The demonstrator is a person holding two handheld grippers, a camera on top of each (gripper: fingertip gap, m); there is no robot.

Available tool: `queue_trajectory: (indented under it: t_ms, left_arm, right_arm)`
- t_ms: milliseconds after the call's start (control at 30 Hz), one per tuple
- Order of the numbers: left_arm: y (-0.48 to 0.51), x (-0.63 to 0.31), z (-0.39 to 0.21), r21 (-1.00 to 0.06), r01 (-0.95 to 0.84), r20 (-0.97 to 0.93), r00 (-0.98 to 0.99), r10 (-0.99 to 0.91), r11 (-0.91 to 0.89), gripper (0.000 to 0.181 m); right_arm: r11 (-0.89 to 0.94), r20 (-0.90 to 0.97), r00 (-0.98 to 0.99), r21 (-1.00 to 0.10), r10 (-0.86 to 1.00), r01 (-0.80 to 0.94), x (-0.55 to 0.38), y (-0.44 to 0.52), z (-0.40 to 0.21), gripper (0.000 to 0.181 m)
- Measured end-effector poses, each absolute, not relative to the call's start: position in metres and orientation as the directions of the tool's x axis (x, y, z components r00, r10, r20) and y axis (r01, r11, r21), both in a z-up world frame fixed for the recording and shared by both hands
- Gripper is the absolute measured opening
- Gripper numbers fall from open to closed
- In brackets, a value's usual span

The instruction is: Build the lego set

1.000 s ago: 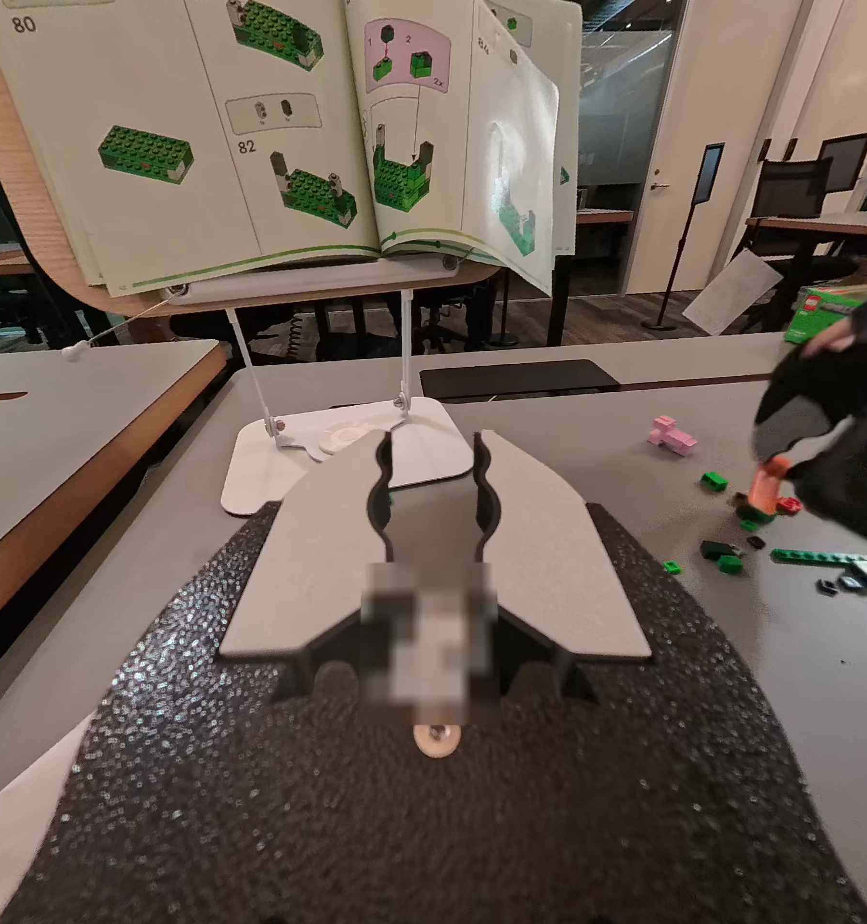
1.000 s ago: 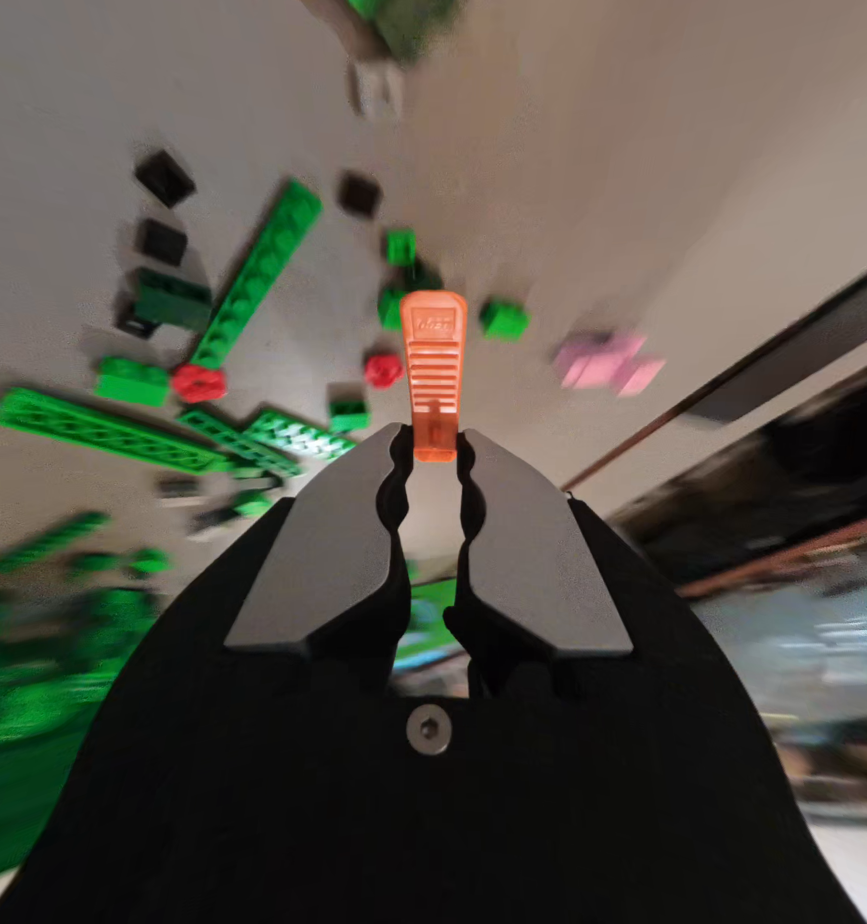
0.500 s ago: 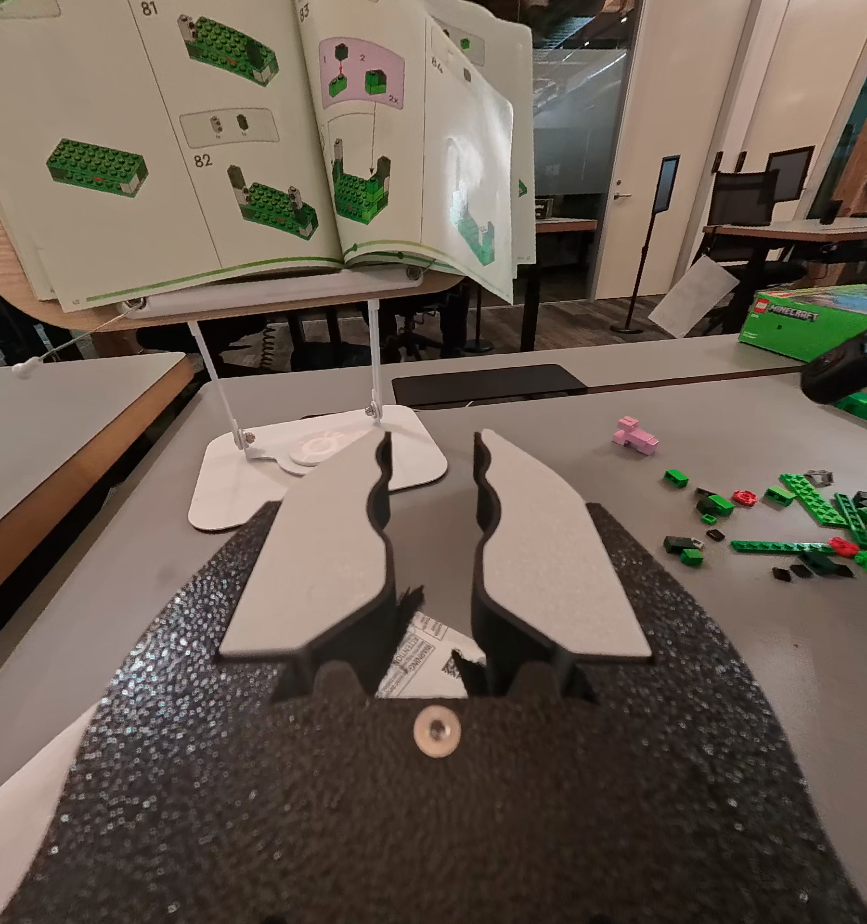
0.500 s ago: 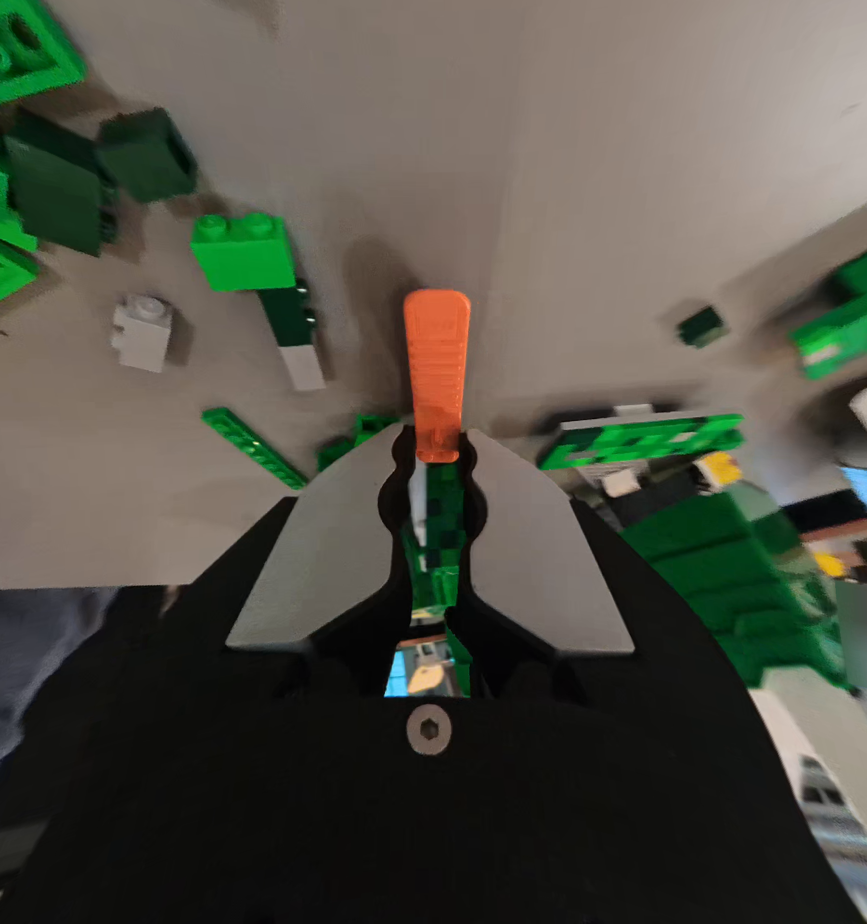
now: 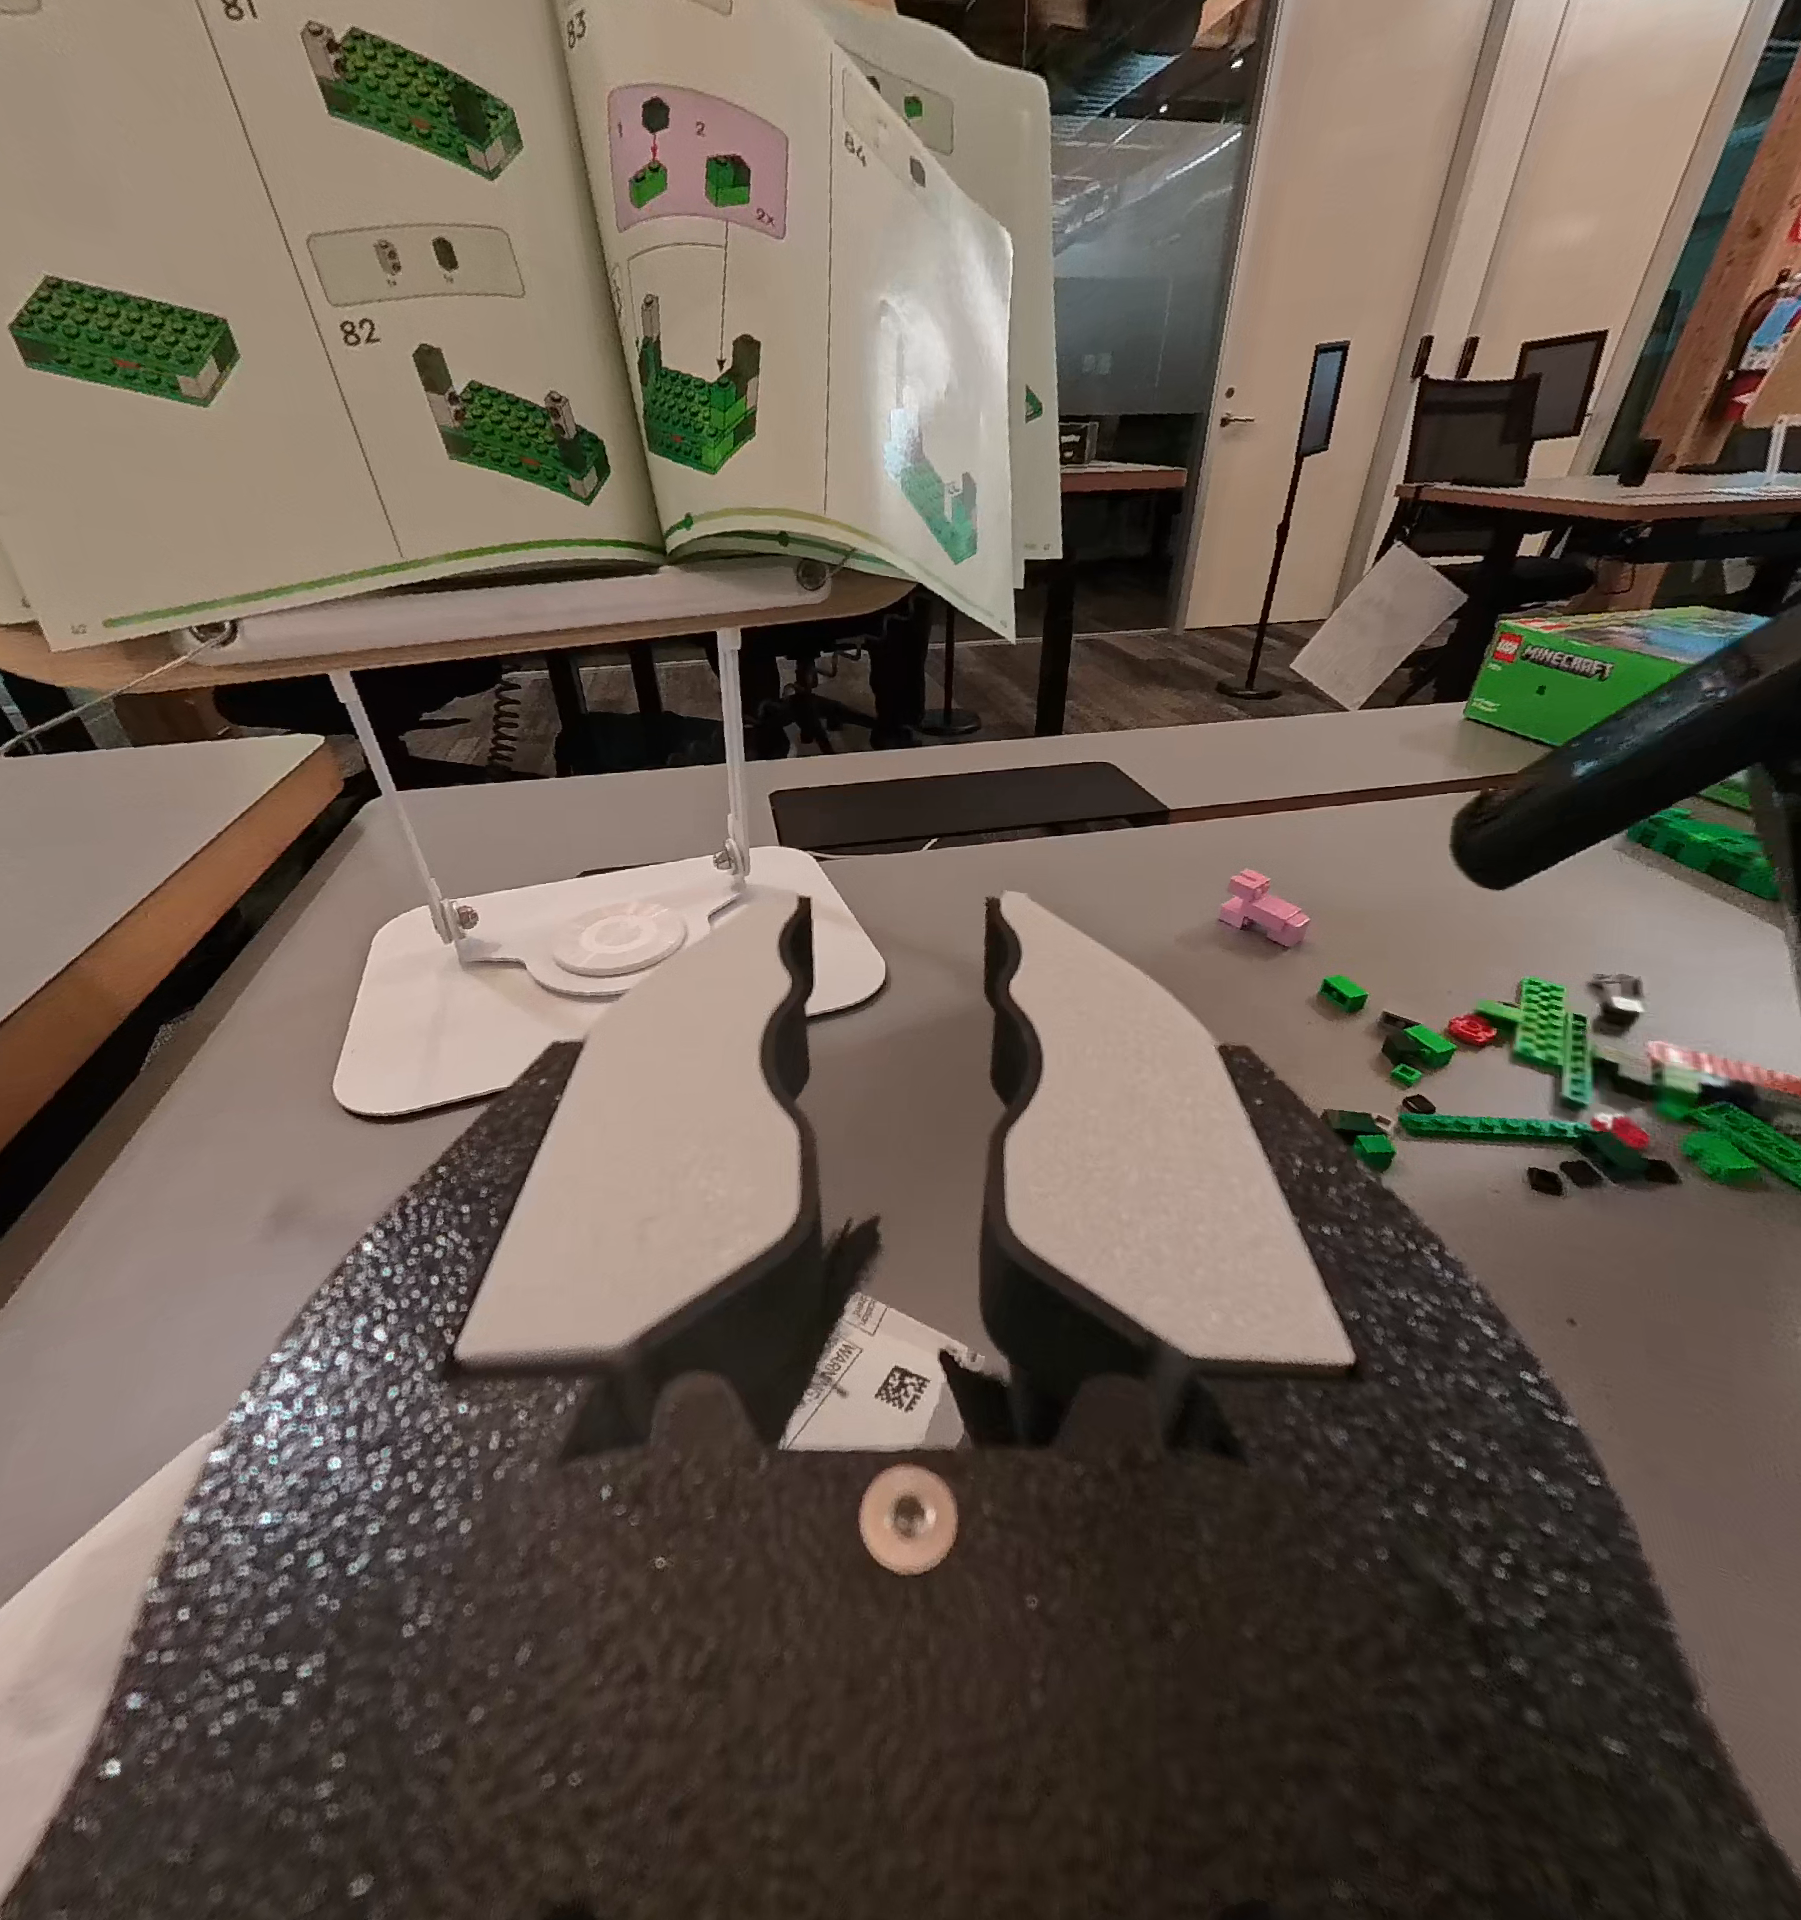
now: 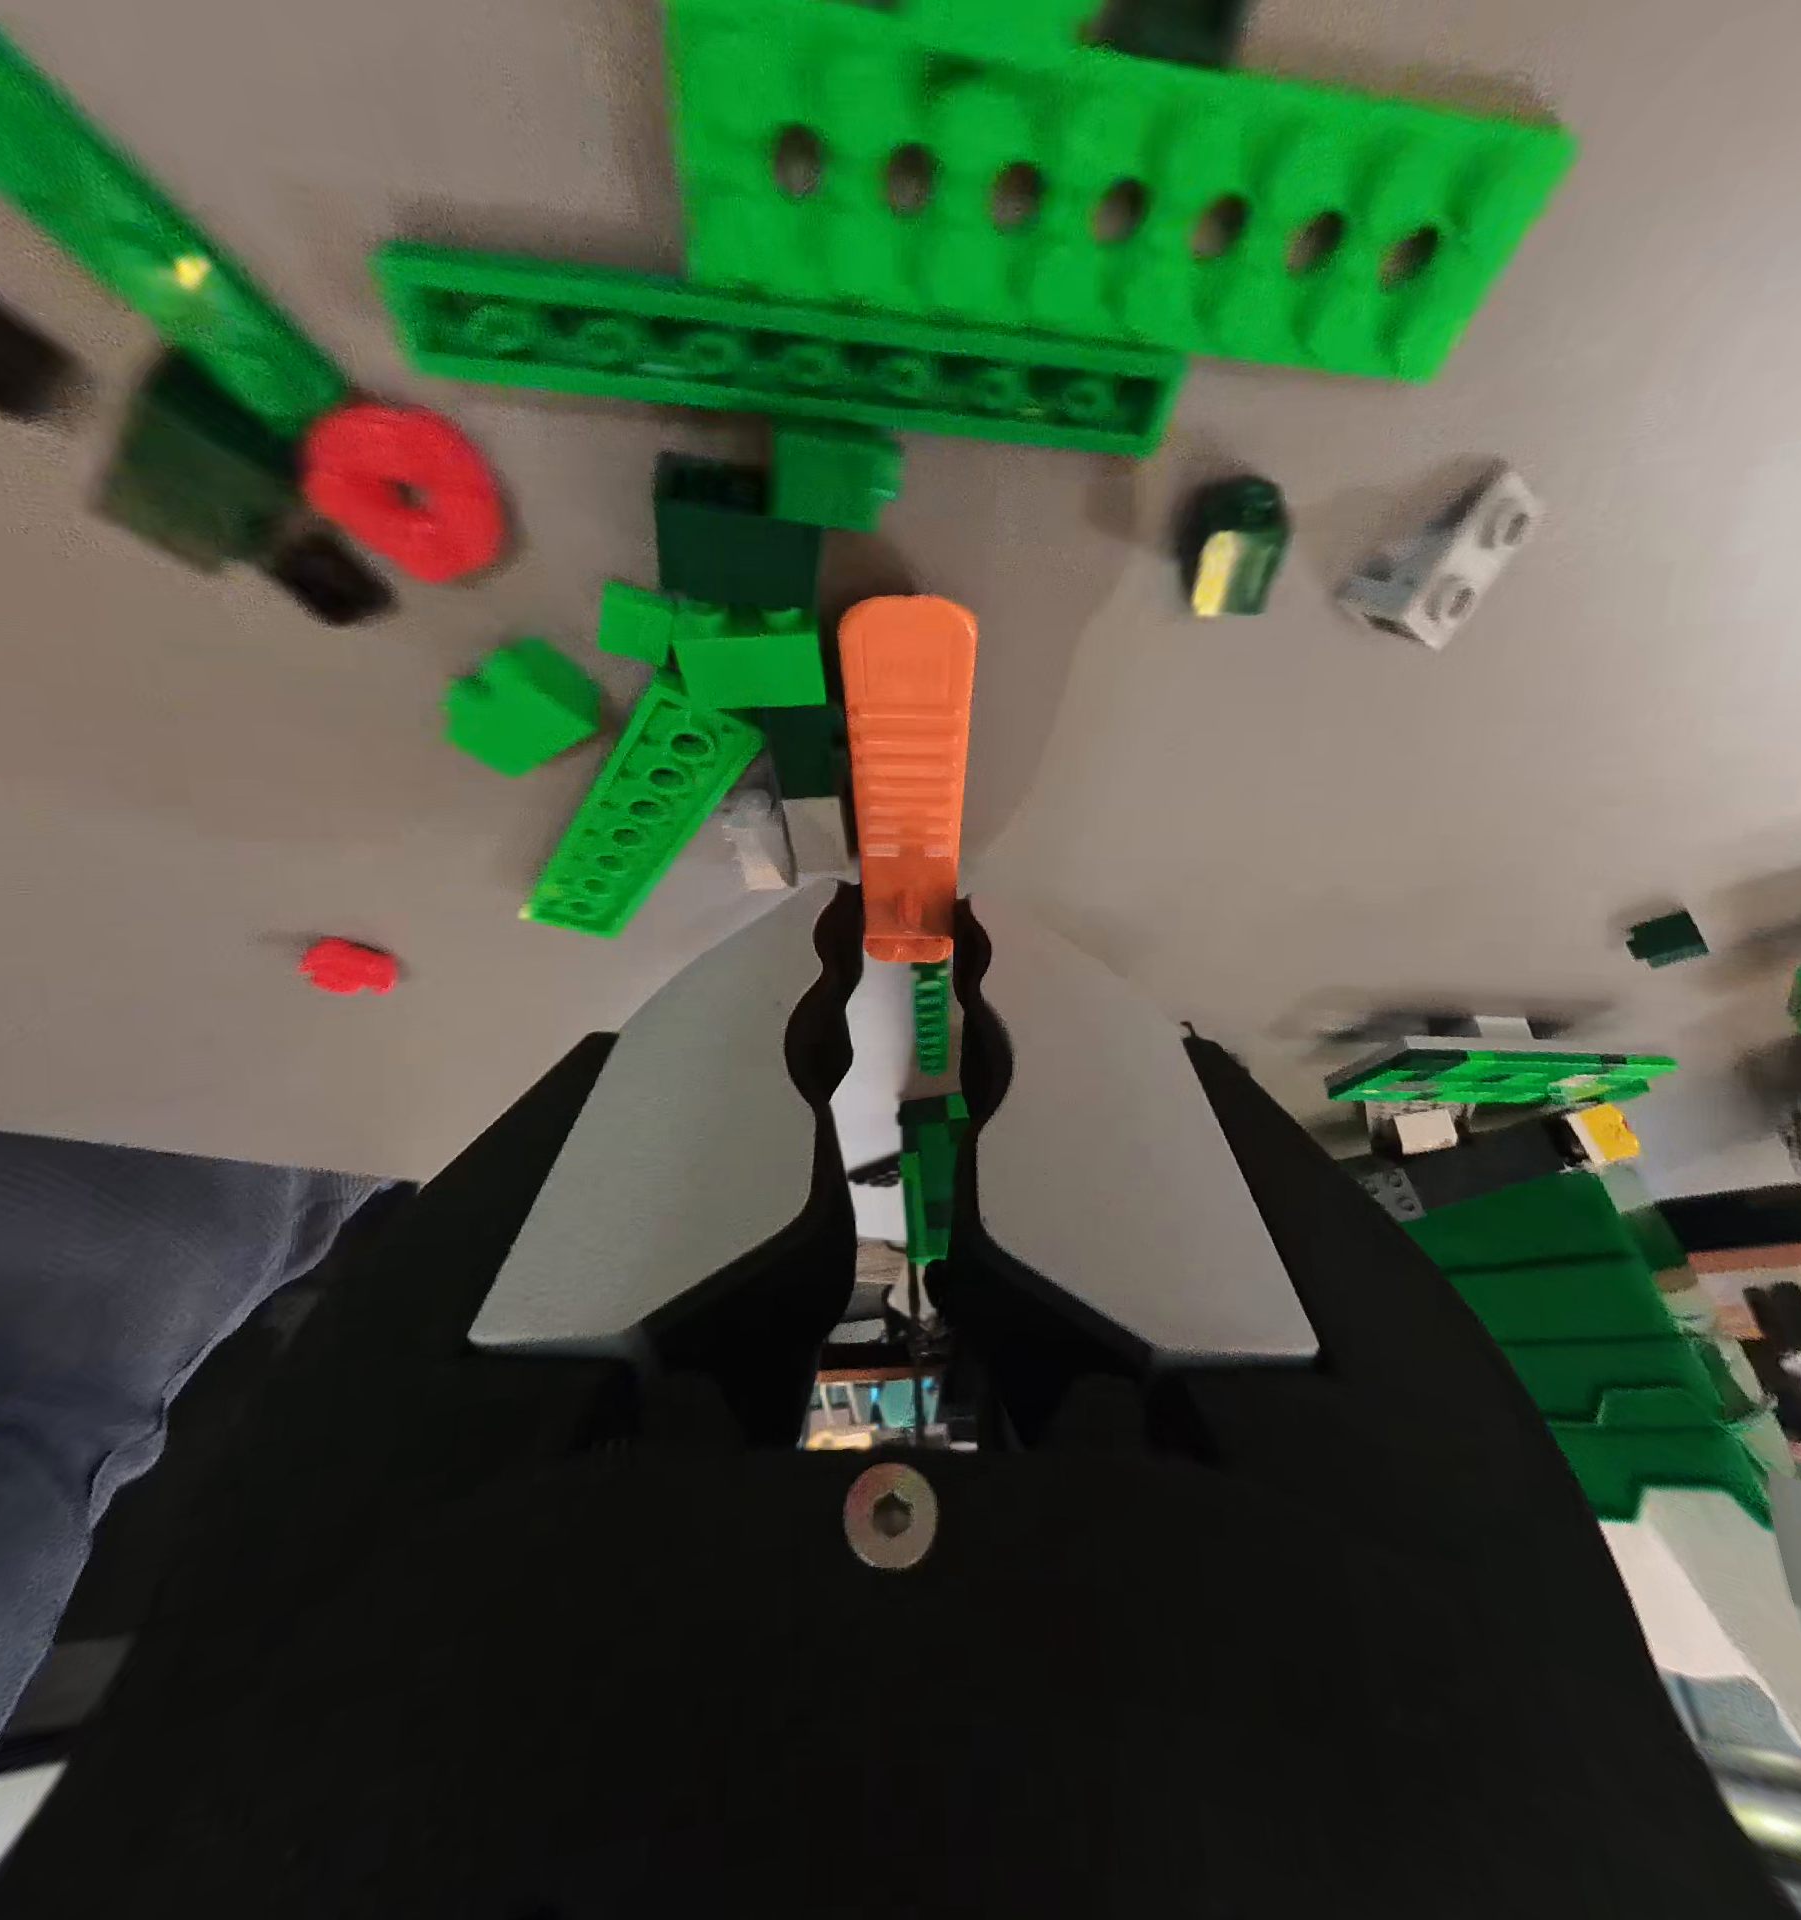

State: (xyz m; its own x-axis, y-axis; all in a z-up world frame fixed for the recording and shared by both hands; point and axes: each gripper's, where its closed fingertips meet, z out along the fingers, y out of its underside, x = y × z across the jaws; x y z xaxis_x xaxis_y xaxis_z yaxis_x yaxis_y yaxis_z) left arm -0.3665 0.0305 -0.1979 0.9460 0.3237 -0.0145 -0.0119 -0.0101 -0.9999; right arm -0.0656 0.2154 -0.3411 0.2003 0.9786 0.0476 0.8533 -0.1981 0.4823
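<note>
Your right gripper (image 6: 906,935) pinches the orange brick separator (image 6: 906,748) by its narrow end, tip aimed down at loose green bricks (image 6: 657,821) on the grey table (image 6: 1291,779). Your left gripper (image 5: 896,935) hangs wide and empty, facing the instruction booklet (image 5: 460,312) on its white stand (image 5: 439,1039).

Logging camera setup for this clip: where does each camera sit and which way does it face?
Left wrist view: on the left gripper, low over the grey table, facing the instruction booklet on its stand; jaws open, empty.
Right wrist view: on the right gripper, pointing down at loose bricks; jaws shut on the orange brick separator; a dark sleeve shows.
Shared: the table and the brick pile.
</note>
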Motion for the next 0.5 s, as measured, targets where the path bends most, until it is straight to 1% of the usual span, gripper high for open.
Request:
queue_trajectory:
  t_ms: [67, 100, 200, 267, 400, 500]
  left_arm:
    - [0.031, -0.366, -0.198, -1.0, -0.013, -0.016, 0.946, 0.323, -0.012, 0.031]
    - [0.031, -0.367, -0.198, -1.0, -0.012, -0.015, 0.946, 0.323, -0.012, 0.031]
    - [0.03, -0.367, -0.198, -1.0, -0.009, -0.013, 0.946, 0.323, -0.012, 0.031]
    - [0.03, -0.367, -0.197, -1.0, -0.012, -0.014, 0.946, 0.324, -0.009, 0.031]
    - [0.032, -0.365, -0.199, -1.0, -0.017, -0.023, 0.947, 0.32, -0.02, 0.031]
    - [0.033, -0.364, -0.201, -0.999, -0.023, -0.032, 0.948, 0.316, -0.031, 0.031]
  right_arm:
    - [-0.172, 0.051, 0.169, 0.491, 0.984, 0.854, -0.071, 0.215, -0.335, 0.016]
    - [-0.182, 0.093, 0.157, 0.5, 0.983, 0.847, -0.069, 0.225, -0.33, 0.016]
    - [-0.284, 0.227, 0.191, 0.515, 0.955, 0.809, -0.056, 0.267, -0.322, 0.016]
    - [-0.329, 0.264, 0.219, 0.515, 0.939, 0.792, -0.051, 0.284, -0.326, 0.016]
    - [-0.335, 0.229, 0.25, 0.507, 0.941, 0.794, -0.058, 0.285, -0.34, 0.016]
    - [-0.266, 0.218, 0.173, 0.537, 0.96, 0.801, -0.065, 0.282, -0.341, 0.016]
